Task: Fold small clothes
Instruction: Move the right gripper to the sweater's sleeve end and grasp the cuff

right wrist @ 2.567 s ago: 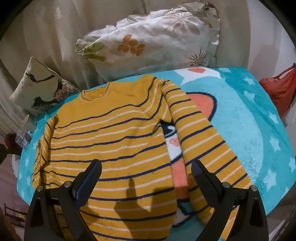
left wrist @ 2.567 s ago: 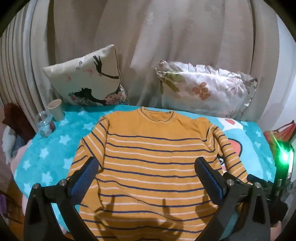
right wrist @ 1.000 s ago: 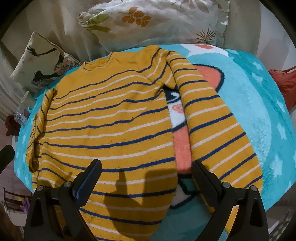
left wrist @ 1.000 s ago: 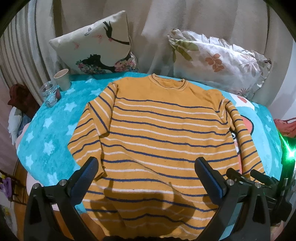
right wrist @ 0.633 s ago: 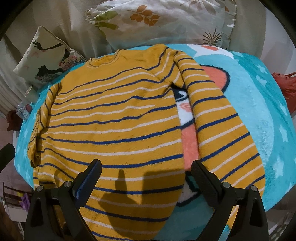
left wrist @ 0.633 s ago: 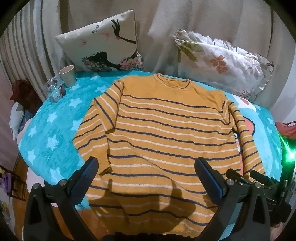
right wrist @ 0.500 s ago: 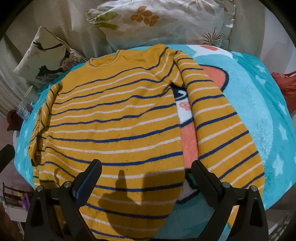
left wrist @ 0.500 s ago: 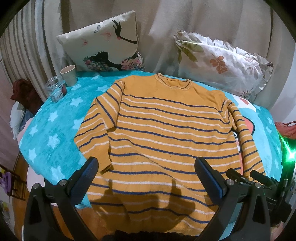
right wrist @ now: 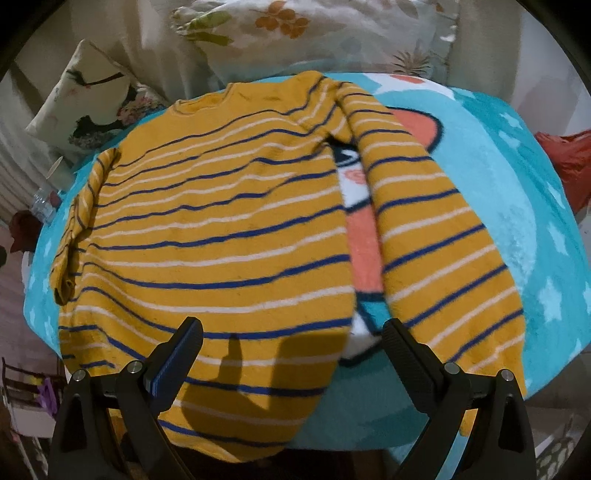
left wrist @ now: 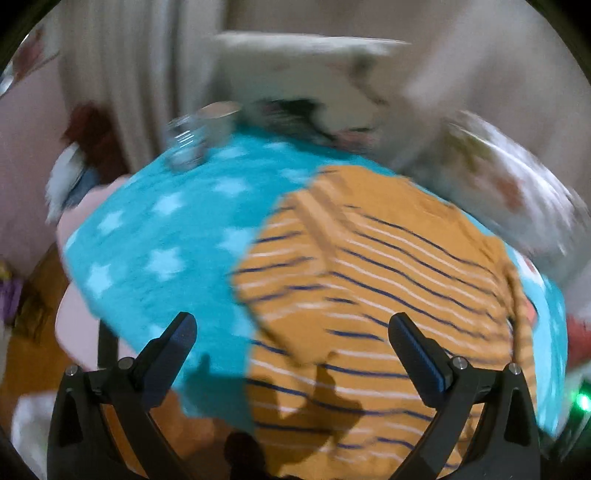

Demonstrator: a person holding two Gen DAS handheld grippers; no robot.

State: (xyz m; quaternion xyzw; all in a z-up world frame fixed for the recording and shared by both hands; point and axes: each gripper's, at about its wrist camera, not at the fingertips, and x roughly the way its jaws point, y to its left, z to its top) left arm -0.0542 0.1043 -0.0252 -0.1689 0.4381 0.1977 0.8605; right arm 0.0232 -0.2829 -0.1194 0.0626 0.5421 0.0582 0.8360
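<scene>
A small mustard-yellow sweater [right wrist: 221, 221] with navy and white stripes lies flat, front up, on a turquoise star blanket [right wrist: 509, 206]. Its right sleeve [right wrist: 436, 236] stretches down toward the near edge; its left sleeve [right wrist: 74, 236] lies bunched along the body. My right gripper [right wrist: 291, 332] hovers open above the hem, between body and right sleeve, empty. The left wrist view is motion-blurred: the sweater [left wrist: 388, 280] fills the right half, and my left gripper [left wrist: 291, 328] is open and empty over the left sleeve cuff [left wrist: 295, 332] and blanket [left wrist: 155, 240].
Two pillows [right wrist: 92, 96] [right wrist: 303, 33] lean against the curtain at the back. A glass jar [left wrist: 184, 144] and a paper cup [left wrist: 218, 118] stand at the blanket's far left corner. A red bag [right wrist: 569, 158] sits off the right side. The blanket's near edge drops off.
The left gripper has swung quickly to the left, so its view now centres on the sweater's left sleeve and bare blanket. The right gripper has barely shifted. Both stay open.
</scene>
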